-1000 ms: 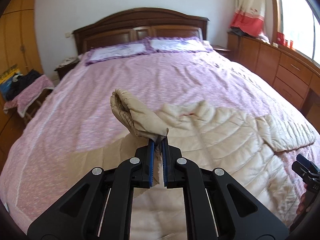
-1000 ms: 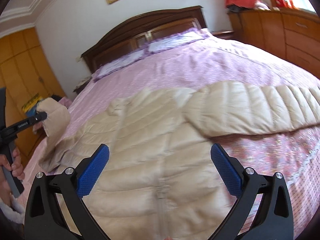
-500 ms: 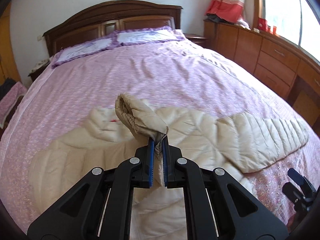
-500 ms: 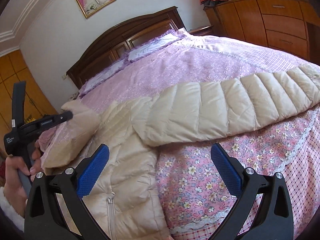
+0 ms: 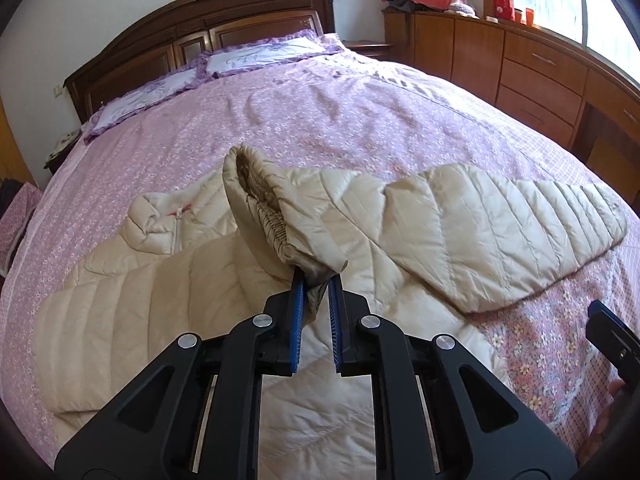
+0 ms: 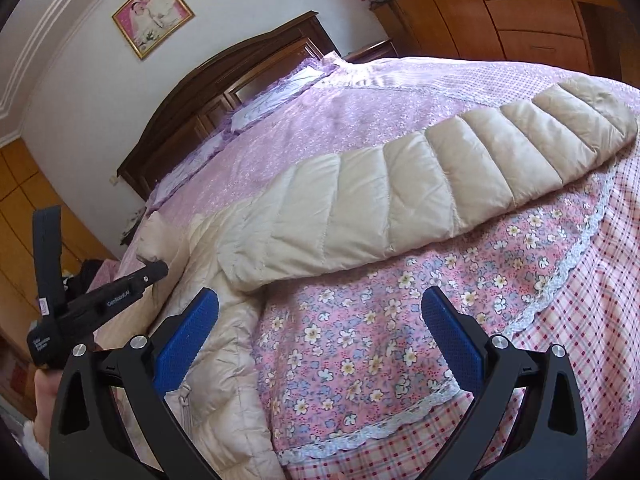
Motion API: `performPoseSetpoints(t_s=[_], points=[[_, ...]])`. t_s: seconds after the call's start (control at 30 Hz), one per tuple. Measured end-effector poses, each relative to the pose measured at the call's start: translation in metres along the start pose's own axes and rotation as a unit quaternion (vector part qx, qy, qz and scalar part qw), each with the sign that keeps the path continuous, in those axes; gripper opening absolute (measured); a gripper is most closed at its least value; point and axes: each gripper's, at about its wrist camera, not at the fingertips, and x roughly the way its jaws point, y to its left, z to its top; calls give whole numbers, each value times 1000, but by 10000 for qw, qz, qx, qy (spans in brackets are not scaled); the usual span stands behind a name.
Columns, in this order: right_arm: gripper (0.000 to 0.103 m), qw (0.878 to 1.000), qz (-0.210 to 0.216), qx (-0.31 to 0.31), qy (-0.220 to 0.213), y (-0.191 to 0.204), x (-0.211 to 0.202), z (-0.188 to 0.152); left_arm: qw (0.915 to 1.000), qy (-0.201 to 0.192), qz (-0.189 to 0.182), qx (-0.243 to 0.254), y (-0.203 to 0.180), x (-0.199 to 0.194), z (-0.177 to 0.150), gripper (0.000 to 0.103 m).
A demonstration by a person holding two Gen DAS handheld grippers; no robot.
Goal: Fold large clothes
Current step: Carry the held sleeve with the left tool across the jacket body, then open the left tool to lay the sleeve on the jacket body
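the left gripper (image 5: 315, 280) has the elasticated cuff of one sleeve (image 5: 276, 216) of the cream quilted puffer jacket (image 5: 168, 292) between its blue pads; its jaws are opening, a narrow gap shows on the right side, and the cloth looks only loosely caught against the left pad. the cuff is held up over the jacket's body. the right gripper (image 6: 320, 312) is spread wide with nothing between its pads, above the pink flowered bedspread (image 6: 360, 340). the jacket lies flat on the bed, its other sleeve (image 6: 400, 192) stretched out sideways. behind stand a dark wooden headboard (image 5: 200, 36) and purple-frilled pillows (image 5: 248, 56).
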Motion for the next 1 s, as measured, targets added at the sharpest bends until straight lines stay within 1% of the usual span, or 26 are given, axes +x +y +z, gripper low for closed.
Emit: performPoseSetpoints(t_s=[0.1,0.17,0.2,0.23,0.4,0.47,0.57,0.6,0.67,0.7,0.73,0.8,1.0], points=[[98,10000,-2,-4,20,-3,0,0,9999,32,-13,129,-7,-1,-7,13],[98,10000,-30,-11,-3,-3,-1,0,9998,32,-15,213,-13,-1,-11,18],[98,10000,-36,-10,-6,-2,0,-1,9996,33,-64,277,-16,-1,-14,23],[98,10000,-34,4,5,-3,1,-1,9995,19,-100,312,-19,-1,-15,26],[98,9999,-40,95,59,-7,7,-1,9987,9,-260,440,-34,-3,-18,27],[98,9999,-37,110,63,-8,8,-1,9983,-20,-259,529,-40,-5,-18,33],[98,9999,-28,95,66,-9,8,-1,9980,-62,-261,577,-44,-8,-17,50],[98,9999,-29,90,67,-9,8,-1,9981,-67,-255,563,-45,-9,-17,57],[98,9999,-39,88,63,-10,8,-1,9983,-58,-270,509,-45,-10,-16,60],[98,9999,-37,97,66,-10,8,-1,9984,-38,-266,496,-46,-10,-15,64],[98,9999,-33,103,70,-10,9,-1,9985,-52,-245,483,-46,-10,-14,70],[98,9999,-42,114,72,-11,9,-1,9986,-131,-209,458,-46,-12,-13,75],[98,10000,-11,62,16,-11,6,0,9991,-215,-219,289,-47,-16,-12,75]])
